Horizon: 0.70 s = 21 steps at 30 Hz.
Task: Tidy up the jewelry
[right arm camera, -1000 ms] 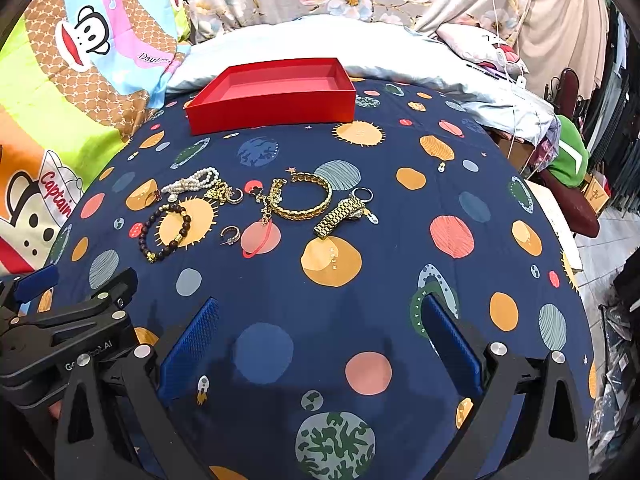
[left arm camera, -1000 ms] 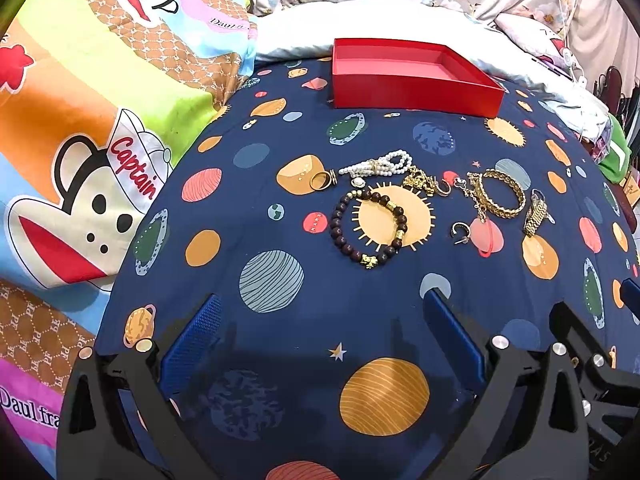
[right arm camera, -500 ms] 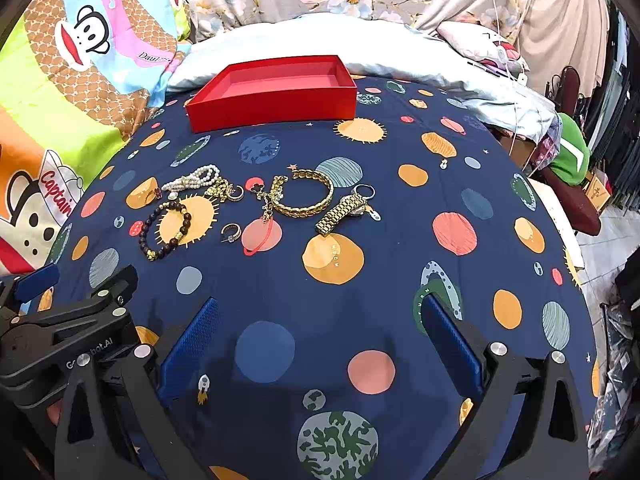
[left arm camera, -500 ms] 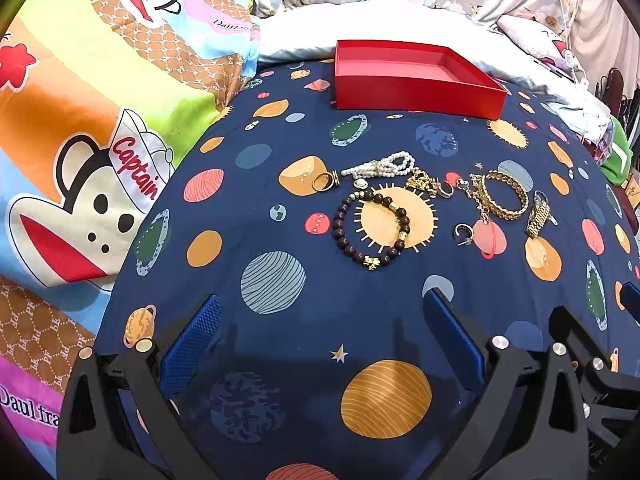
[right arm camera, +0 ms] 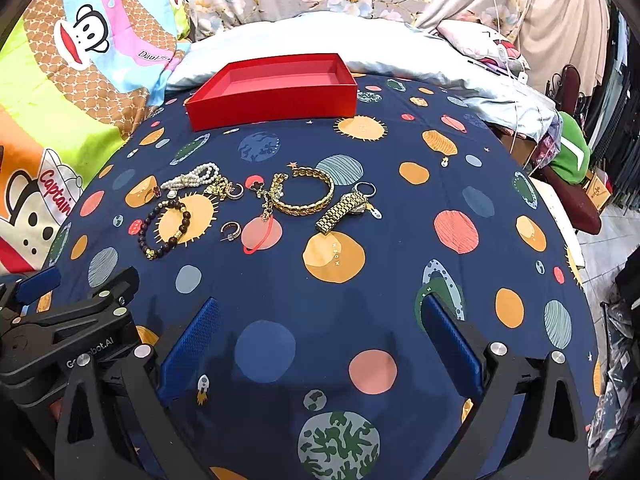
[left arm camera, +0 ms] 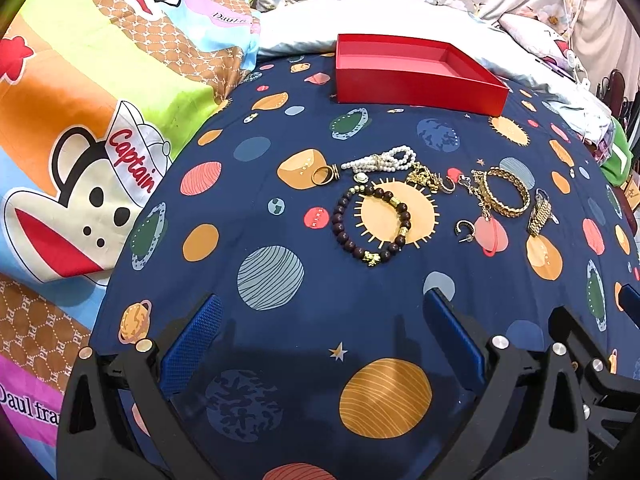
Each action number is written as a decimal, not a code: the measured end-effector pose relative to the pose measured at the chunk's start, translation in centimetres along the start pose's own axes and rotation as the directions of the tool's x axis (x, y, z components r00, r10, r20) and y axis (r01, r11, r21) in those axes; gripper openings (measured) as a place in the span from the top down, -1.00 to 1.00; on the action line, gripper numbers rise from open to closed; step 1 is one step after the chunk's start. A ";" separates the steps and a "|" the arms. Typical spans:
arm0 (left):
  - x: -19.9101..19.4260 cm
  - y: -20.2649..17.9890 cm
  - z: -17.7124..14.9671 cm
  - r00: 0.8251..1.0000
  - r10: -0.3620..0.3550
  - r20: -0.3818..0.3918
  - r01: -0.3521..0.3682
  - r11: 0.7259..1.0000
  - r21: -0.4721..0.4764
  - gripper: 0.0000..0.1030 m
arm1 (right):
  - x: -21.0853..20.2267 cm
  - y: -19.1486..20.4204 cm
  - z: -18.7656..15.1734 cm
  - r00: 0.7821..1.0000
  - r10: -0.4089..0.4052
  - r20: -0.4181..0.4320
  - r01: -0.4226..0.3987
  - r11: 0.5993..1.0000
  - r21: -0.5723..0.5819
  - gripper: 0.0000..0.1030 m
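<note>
Jewelry lies in a row on the navy planet-print bedspread (left arm camera: 280, 320): a dark bead bracelet (left arm camera: 372, 224) (right arm camera: 164, 228), a gold ring (left arm camera: 325, 175), a pearl bracelet (left arm camera: 380, 162) (right arm camera: 192, 176), a gold chain bangle (left arm camera: 506, 196) (right arm camera: 308, 196), a gold watch (left arm camera: 540, 212) (right arm camera: 342, 210) and a small hoop earring (left arm camera: 465, 230) (right arm camera: 232, 230). An empty red box (left arm camera: 416, 80) (right arm camera: 272, 92) stands behind them. My left gripper (left arm camera: 324, 324) is open and empty, short of the bead bracelet. My right gripper (right arm camera: 320, 328) is open and empty, short of the watch.
A colourful monkey-print quilt (left arm camera: 80, 140) lies at the left. A white pillow (right arm camera: 320, 40) lies behind the box. The bed's right edge drops to a green bag (right arm camera: 572, 156) and floor clutter. The left gripper's body (right arm camera: 60, 320) shows at the lower left of the right wrist view.
Both grippers have edged slightly forward toward the jewelry. Nothing was picked up or moved.
</note>
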<state>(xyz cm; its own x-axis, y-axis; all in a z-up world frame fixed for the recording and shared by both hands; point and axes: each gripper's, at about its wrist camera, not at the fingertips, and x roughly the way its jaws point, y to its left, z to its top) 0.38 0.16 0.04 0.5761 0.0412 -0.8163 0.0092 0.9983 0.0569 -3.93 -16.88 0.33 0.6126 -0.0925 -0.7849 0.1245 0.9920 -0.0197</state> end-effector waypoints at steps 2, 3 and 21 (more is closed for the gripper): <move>0.1 0.0 0.0 1.000 0.001 0.000 -0.001 1.000 0.002 -0.91 | 0.0 -0.1 0.0 1.000 0.000 0.000 0.000 1.000 0.000 -0.90; 0.0 0.0 0.0 1.000 0.001 -0.001 -0.001 1.000 0.001 -0.91 | 0.0 -0.2 0.0 1.000 0.000 0.000 0.000 1.000 0.000 -0.90; 0.4 -0.2 -0.3 1.000 0.007 -0.002 -0.007 1.000 0.010 -0.91 | 0.2 -0.1 -0.2 1.000 0.005 -0.004 -0.005 1.000 0.002 -0.90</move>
<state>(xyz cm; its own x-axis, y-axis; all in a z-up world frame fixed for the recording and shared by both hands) 0.30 -0.01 -0.46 0.5743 0.0479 -0.8173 0.0139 0.9976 0.0682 -3.96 -17.00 0.04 0.6103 -0.0876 -0.7873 0.1233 0.9923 -0.0149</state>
